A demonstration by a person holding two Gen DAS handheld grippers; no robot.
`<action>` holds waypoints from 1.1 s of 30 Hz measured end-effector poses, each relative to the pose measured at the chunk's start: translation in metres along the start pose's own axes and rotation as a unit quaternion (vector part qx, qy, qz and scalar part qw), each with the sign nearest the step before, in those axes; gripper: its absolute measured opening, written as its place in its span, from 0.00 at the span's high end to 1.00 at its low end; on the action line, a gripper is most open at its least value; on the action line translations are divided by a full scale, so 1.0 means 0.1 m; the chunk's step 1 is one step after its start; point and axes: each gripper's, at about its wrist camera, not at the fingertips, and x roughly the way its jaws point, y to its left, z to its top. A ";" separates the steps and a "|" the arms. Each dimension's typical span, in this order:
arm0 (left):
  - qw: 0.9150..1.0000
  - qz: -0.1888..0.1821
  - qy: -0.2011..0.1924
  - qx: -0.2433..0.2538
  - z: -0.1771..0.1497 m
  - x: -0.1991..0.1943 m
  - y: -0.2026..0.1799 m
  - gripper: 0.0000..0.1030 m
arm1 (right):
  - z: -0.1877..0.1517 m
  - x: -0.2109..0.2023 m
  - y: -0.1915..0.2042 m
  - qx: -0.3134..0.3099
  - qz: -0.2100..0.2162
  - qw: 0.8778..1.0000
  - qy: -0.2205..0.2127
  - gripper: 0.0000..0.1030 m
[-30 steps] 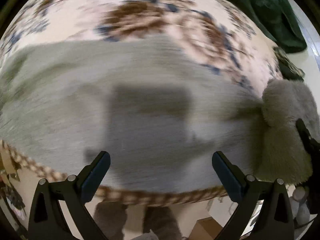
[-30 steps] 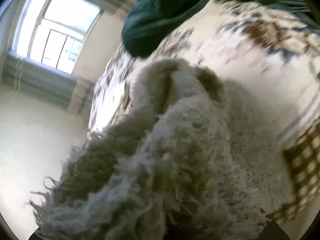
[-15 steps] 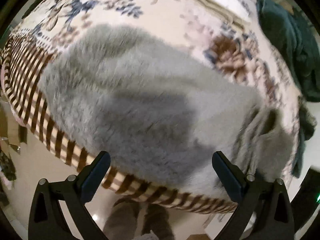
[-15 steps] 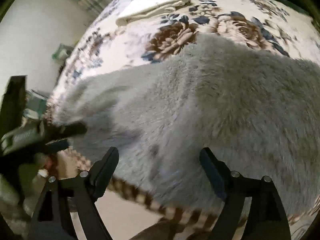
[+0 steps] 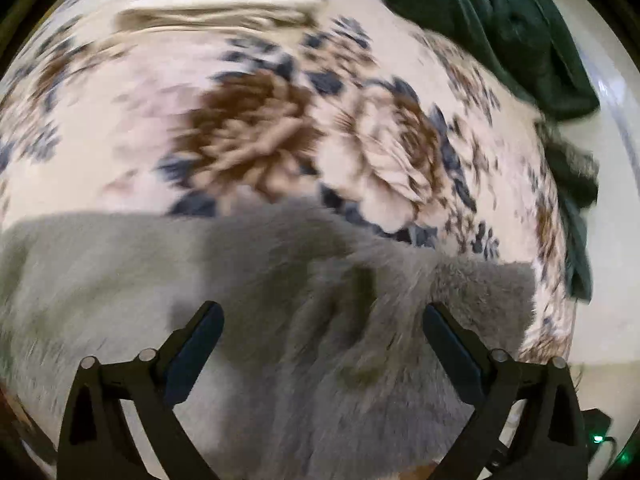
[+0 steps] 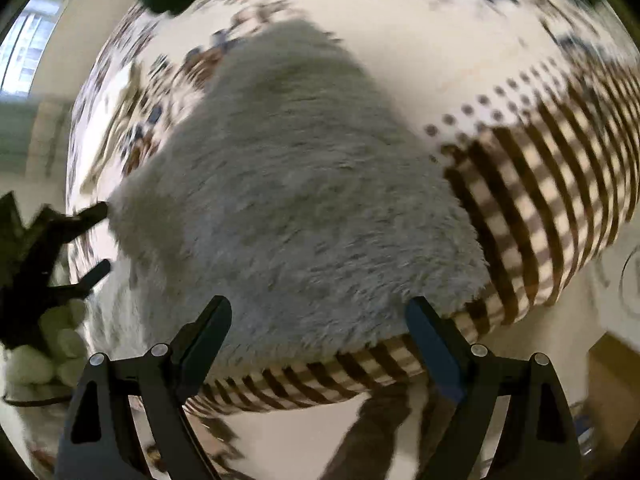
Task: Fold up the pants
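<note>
Two grippers hover with their jaws spread wide and nothing between them. The left gripper point(image 5: 322, 334) sits low over the grey fleece pants point(image 5: 260, 280), which lie flat on the floral bedspread point(image 5: 248, 136) by its near striped edge. The right gripper point(image 6: 318, 330) hangs at that edge, over the pants point(image 6: 288, 184). A dark green garment point(image 5: 500, 28) lies far right.

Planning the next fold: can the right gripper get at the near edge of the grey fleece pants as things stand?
Probably yes. The right gripper is open and empty, and the grey fleece pants lie spread on the floral bedspread, their near edge showing uncovered between its fingers.
</note>
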 end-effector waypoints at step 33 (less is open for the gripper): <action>0.940 -0.029 -0.156 -0.301 -1.40 -0.92 1.87 0.00 | -0.06 0.27 1.09 -0.137 -0.138 0.981 -0.004 0.00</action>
